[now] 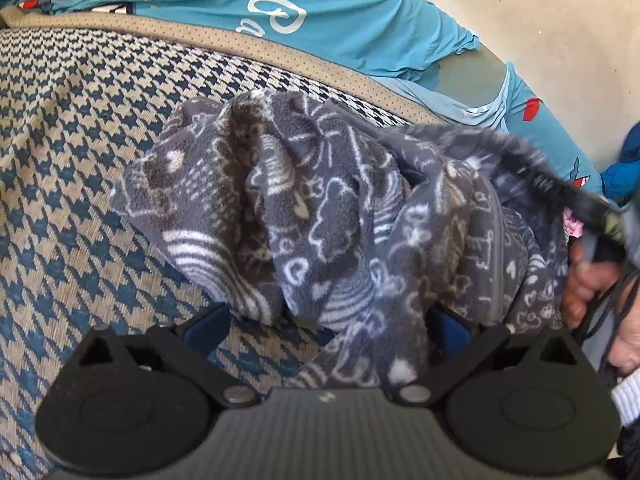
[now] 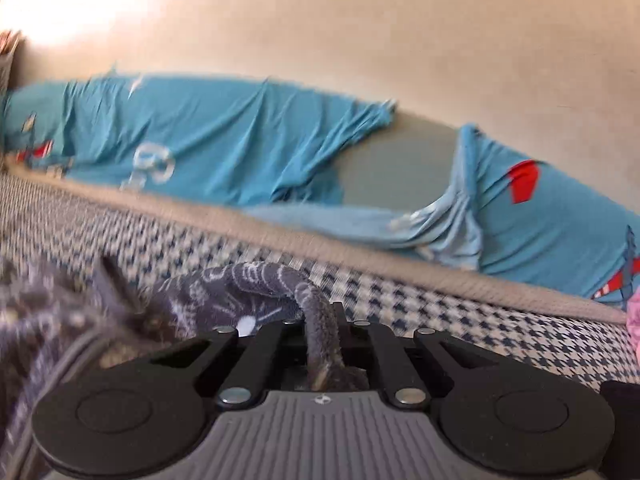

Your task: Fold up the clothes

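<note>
The right claw (image 2: 320, 316) is pressed together on a rolled edge of the grey fleece garment (image 2: 240, 292), a strip of which runs back between its jaws toward the camera. In the left wrist view the left claw (image 1: 328, 326) is spread wide, its two blue-tipped fingers (image 1: 208, 326) standing well apart on either side of the bunched fleece (image 1: 280, 208); whether the pads touch the cloth cannot be told. The garment is a soft, fuzzy fleece, dark grey with pale outlines of clouds, hearts and stripes, and it lies crumpled on a woven houndstooth cover (image 1: 68, 128) in blue and beige, edged by a tan dotted border (image 1: 224, 40). Behind it, a smooth turquoise sheet (image 1: 320, 12) with red and white prints is draped against a cream wall (image 1: 540, 20). A hand (image 1: 584, 284) is seen at the right edge.
</note>
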`<state>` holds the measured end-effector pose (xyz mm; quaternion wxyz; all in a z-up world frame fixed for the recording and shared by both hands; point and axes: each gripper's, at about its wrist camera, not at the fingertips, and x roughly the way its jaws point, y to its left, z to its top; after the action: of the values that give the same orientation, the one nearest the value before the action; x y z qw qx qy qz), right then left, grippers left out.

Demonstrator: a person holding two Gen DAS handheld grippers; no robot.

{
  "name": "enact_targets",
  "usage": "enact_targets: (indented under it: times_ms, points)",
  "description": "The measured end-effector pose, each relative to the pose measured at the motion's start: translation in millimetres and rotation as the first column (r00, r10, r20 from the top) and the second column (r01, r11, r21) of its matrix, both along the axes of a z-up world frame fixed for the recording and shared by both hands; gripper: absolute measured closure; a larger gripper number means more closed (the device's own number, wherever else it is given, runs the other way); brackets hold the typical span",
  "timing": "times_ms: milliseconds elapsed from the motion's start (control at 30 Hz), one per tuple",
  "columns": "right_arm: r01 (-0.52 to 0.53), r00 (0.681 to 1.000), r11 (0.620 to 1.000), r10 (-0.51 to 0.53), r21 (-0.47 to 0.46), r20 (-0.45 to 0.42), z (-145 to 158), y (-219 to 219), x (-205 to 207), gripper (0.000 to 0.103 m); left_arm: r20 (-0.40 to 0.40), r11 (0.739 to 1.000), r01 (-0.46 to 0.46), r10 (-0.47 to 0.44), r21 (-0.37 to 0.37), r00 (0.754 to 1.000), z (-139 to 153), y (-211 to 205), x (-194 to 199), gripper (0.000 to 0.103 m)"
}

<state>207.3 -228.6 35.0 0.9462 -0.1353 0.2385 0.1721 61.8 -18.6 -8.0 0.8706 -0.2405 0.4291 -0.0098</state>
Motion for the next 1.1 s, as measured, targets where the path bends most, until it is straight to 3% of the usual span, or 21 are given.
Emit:
enact_targets:
  times_ms: [200,367,500,733,900,1100]
  points:
    - [0.226,0.963,0.967,-0.240,0.116,0.124,32.2,-36.8,-9.3,0.098,0.007,1.000,-0.003,0.002,0.016,1.000,3.4,-1.4,2.8,0.000]
    - [0.426,0.872,0.886,-0.456,0.181,0.178,53.6,-85.7,-26.9,0.098,0.017,0.999,-0.016,0.015,0.034,1.000,5.0,0.2,0.8,0.000]
    - [0.535,0.814,0.821,-0.564,0.199,0.141,62.8,-123.0,-43.6,0.098,0.027,0.999,-0.018,0.017,0.043,0.999,3.2,-0.1,-5.1,0.000]
    - [0.578,0.805,0.805,-0.589,0.130,0.068,48.5,-149.0,-79.2,0.098,0.024,0.997,-0.023,0.022,0.068,0.999,-4.1,-2.2,-18.8,0.000]
    - [0.602,0.798,0.794,-0.601,0.089,-0.034,32.6,-158.2,-100.3,0.098,0.001,0.998,-0.067,0.067,0.007,0.998,-7.9,2.2,-35.6,0.000]
    - [0.614,0.789,0.785,-0.607,0.081,-0.099,21.5,-166.6,-124.3,0.094,0.006,0.995,-0.049,0.048,0.090,0.999,-1.4,-16.2,-55.9,0.000]
